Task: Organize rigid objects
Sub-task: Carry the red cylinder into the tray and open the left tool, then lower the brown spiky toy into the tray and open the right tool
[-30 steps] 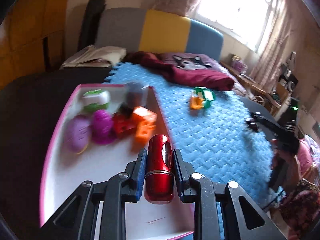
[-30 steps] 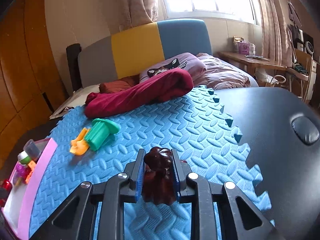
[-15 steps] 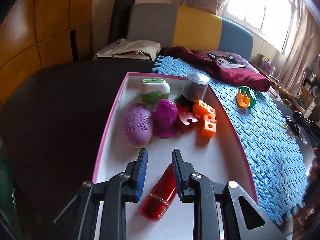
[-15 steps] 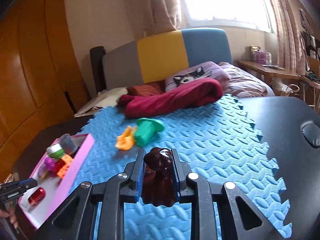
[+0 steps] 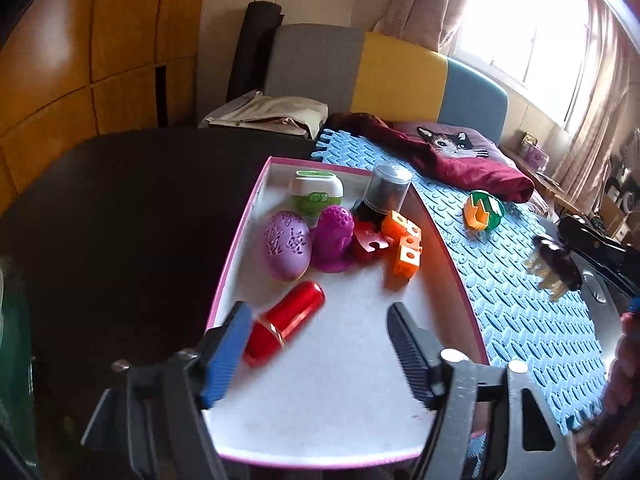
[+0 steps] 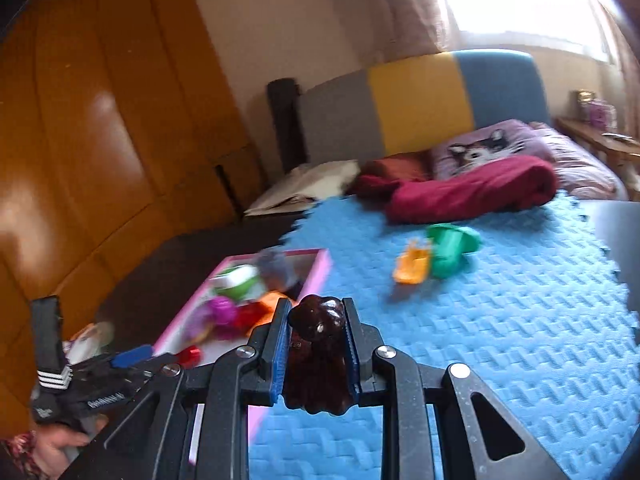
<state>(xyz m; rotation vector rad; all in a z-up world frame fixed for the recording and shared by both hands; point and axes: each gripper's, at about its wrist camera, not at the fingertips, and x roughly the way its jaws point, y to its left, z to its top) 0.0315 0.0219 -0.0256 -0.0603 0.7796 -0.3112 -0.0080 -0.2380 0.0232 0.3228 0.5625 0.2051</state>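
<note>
No readable words, brands or numbers anywhere. Only pale, blurred lettering on the body of the left hand-held gripper, seen low and left from the right one, too smeared to make out. Raised patterning on the purple egg-shaped toy, just ahead of the left one, not legible.

surface: dark table | on it: blue foam mat, pink-rimmed tray

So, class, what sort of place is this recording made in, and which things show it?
Most likely a bedroom at home: a bed with a grey, yellow and blue headboard, a cat-print pillow and curtains by a window.
</note>
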